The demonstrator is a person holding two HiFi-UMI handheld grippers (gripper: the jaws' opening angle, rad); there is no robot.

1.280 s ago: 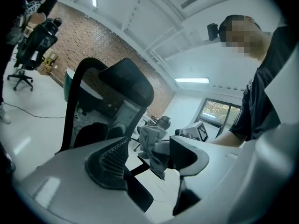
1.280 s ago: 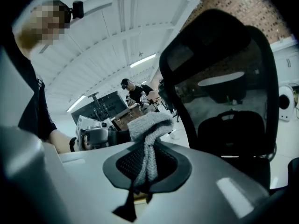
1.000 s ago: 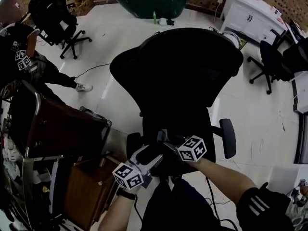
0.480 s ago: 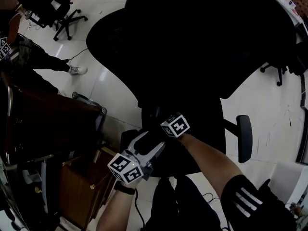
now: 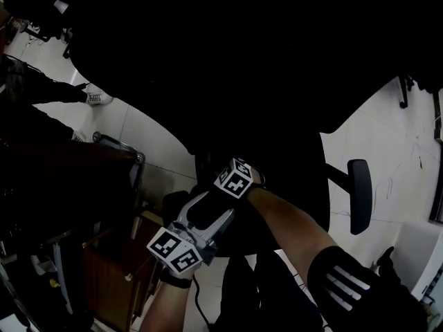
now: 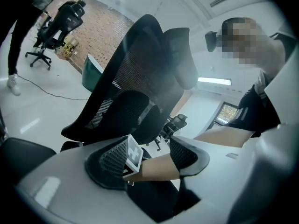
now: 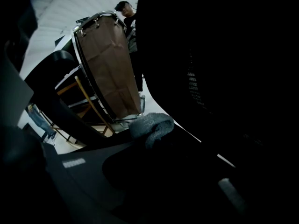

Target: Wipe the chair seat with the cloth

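Darkness over most of the head view: black office chair (image 5: 291,137), backrest (image 5: 263,61) filling the upper half, seat (image 5: 294,185) below it, one armrest (image 5: 358,196) off to the right over pale floor. Shows the left claw (image 5: 208,216) at the seat's near edge, marker cube (image 5: 173,251) toward the camera. Shows the right claw (image 5: 225,178) just beyond it over the seat, on a bare forearm (image 5: 284,223) ending in a striped black sleeve (image 5: 346,282). Cloth and both claws' tips lost in shadow from this angle. Wooden cabinet (image 5: 114,275) at lower left.

Left gripper view: looks along the left claw (image 6: 149,155), released, pads wide apart and gripping nothing. Beyond the gap, the right claw's cube and the forearm (image 6: 159,164). Brings out the open mesh of the backrest (image 6: 135,87), a detail the head view swallows.

Right gripper view: dim, yet alone in revealing the cloth (image 7: 150,126), a bunched grey wad clenched at the right claw's tip, low beside the chair's dark bulk. Contact with the seat too dark to judge. Brown panel (image 7: 110,69) in a chrome frame standing behind.
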